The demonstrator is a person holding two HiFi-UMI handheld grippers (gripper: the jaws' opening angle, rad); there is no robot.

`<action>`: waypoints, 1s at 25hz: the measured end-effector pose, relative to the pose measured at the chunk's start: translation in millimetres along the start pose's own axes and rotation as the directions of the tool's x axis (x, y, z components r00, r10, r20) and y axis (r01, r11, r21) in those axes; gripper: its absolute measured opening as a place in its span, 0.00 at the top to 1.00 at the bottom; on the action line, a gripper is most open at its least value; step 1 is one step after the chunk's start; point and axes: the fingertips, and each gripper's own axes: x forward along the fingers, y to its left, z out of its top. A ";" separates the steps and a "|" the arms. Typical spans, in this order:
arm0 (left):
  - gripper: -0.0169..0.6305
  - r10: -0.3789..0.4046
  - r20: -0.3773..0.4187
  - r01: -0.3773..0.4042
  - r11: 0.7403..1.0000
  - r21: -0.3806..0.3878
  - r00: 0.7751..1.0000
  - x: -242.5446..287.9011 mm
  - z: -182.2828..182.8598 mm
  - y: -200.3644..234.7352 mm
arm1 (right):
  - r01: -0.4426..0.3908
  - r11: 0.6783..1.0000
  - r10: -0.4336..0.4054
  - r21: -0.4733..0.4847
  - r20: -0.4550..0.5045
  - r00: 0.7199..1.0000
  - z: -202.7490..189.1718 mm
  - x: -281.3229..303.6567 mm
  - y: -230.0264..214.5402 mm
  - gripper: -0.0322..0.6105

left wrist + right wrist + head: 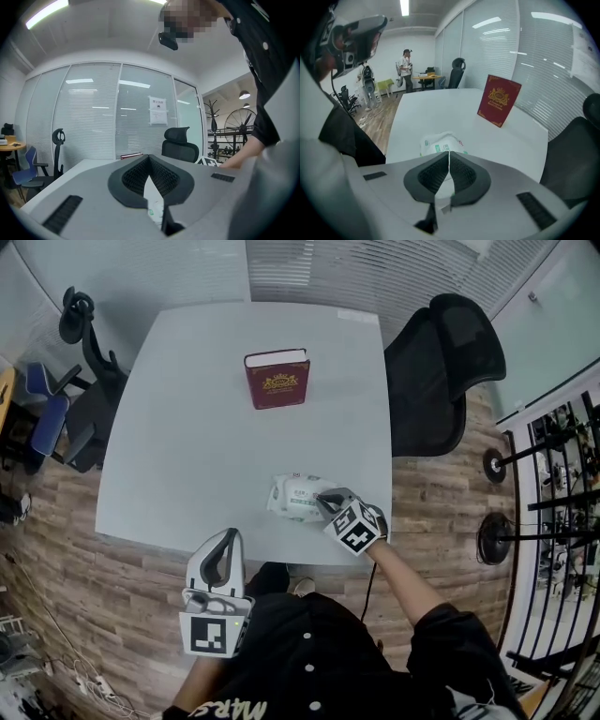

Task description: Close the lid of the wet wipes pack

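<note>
The wet wipes pack (296,498) is white with green print and lies flat near the table's front edge. It also shows in the right gripper view, where the pack (439,141) lies just beyond the jaw tips. My right gripper (324,500) hangs over the pack's right end, tilted down, its jaws shut with nothing visible between them (449,153). Whether the lid is up or down I cannot tell. My left gripper (230,535) is held at the front edge, left of the pack and apart from it, pointing nearly level with its jaws shut (149,158).
A dark red book (277,379) stands upright at the far middle of the white table (187,446). A black office chair (441,371) stands at the table's right side, and another chair (89,399) stands at the left. A person stands far off in the room (407,63).
</note>
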 end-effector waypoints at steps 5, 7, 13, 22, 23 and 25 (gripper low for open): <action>0.95 -0.006 0.028 0.005 0.999 0.050 1.000 9.2 10.3 2.5 | 0.090 0.985 -0.118 0.145 0.199 0.973 34.9 -60.9 -26.2 0.90; 0.95 -0.014 0.042 0.012 0.999 0.039 0.999 10.7 11.8 1.6 | 0.126 0.974 -0.173 0.190 0.260 0.950 42.8 -86.5 -36.2 0.90; 0.95 -0.005 0.080 0.003 1.000 0.024 0.997 17.8 23.9 8.8 | 0.129 0.935 -0.268 0.329 0.424 0.865 66.4 -157.7 -49.2 0.90; 0.95 0.010 0.118 -0.013 0.999 0.029 0.993 26.3 40.2 17.4 | 0.219 0.861 -0.480 0.458 0.590 0.649 74.1 -255.1 -69.0 0.90; 0.95 0.010 0.118 -0.013 1.000 0.026 0.993 27.2 41.0 17.3 | 0.232 0.854 -0.497 0.465 0.598 0.628 74.1 -263.7 -70.3 0.90; 0.95 0.006 0.122 -0.010 1.000 0.027 0.993 29.2 42.9 16.2 | 0.260 0.839 -0.529 0.478 0.609 0.591 73.0 -278.3 -72.6 0.90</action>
